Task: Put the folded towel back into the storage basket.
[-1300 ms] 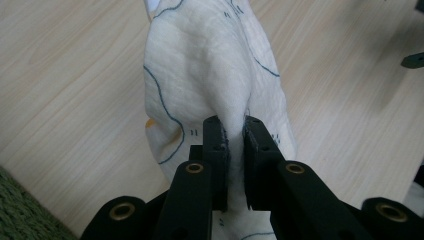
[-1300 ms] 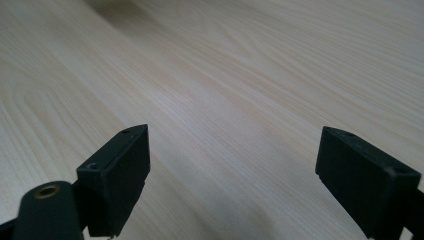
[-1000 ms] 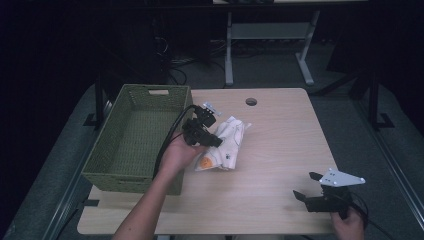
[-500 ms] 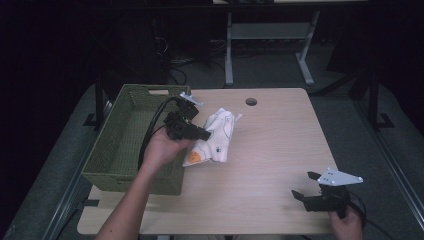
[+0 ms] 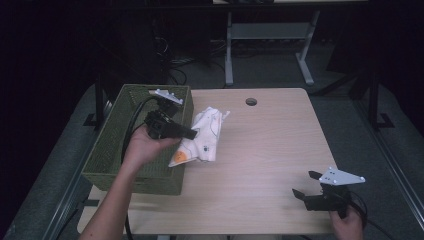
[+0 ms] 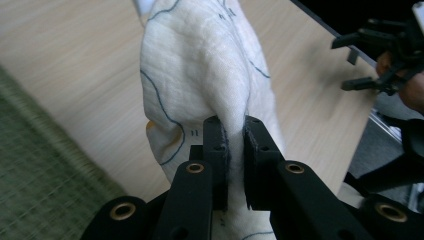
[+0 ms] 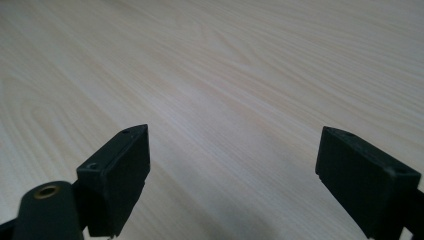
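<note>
A white cloth [image 5: 202,137] with thin blue lines and an orange patch hangs lifted beside the green basket's right wall. My left gripper [image 5: 192,134] is shut on a fold of the white cloth [image 6: 200,75], pinched between the two black jaws of the left gripper [image 6: 235,135]. Over the table's near right corner my right gripper [image 5: 305,184] is held open, with bare wood between the jaws of the right gripper [image 7: 232,165].
A woven green basket [image 5: 117,142] stands along the table's left side. The wooden table [image 5: 270,145] has a round cable hole [image 5: 251,101] near its far edge. Behind the table are a metal stand and cables on the floor.
My left gripper has carried the cloth leftward toward the basket and lifted it. The right gripper has stayed in place.
</note>
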The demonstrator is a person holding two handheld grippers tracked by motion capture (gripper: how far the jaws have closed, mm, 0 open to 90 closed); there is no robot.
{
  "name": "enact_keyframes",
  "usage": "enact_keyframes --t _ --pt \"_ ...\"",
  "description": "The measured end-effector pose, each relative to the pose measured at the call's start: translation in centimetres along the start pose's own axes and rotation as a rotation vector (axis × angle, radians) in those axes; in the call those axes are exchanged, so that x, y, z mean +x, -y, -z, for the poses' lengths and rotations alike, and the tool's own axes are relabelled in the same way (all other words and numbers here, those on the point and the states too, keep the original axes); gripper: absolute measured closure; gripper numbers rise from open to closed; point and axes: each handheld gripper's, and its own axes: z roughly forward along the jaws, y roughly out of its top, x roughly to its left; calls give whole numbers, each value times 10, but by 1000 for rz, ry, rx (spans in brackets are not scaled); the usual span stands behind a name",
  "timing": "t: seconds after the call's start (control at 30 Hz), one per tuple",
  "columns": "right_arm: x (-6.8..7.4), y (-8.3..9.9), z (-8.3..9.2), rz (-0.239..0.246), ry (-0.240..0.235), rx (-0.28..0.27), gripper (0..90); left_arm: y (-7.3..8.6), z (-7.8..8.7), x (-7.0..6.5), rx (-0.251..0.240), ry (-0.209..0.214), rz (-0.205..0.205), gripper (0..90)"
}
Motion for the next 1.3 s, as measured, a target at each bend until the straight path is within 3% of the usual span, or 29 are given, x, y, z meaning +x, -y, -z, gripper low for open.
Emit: enact_keyframes --t 0.1,0.23,0.33,0.43,0.57,0.67,0.77,0.9,0.97,1.13,1.3 --pt "0 -1 0 12 7 3 139 6 11 6 -17 -13 21 834" --pt "0 -1 1 -7 2 -17 139 13 26 15 1 -46 34 835" --pt "2 -4 5 5 -13 -41 139 20 43 22 -62 -31 60 835" --pt "2 -6 6 0 8 -59 139 27 52 28 -48 -48 65 835" --pt "3 -6 3 11 -8 -44 139 36 63 35 -83 -43 84 835" --pt "2 -6 3 3 -2 -43 139 44 66 43 -70 -38 105 836" --pt "2 -6 4 -15 -10 -56 138 52 71 52 -87 -33 129 836" --pt "5 -9 6 5 -24 -68 139 64 74 61 -83 -44 147 836" --pt "5 -9 4 -3 -17 -64 139 67 73 66 -64 -68 154 836" --pt "5 -9 4 4 -27 -56 139 70 68 80 -61 -81 166 836" --pt "3 -8 3 -16 -19 -65 139 72 54 92 -1 -90 175 837"
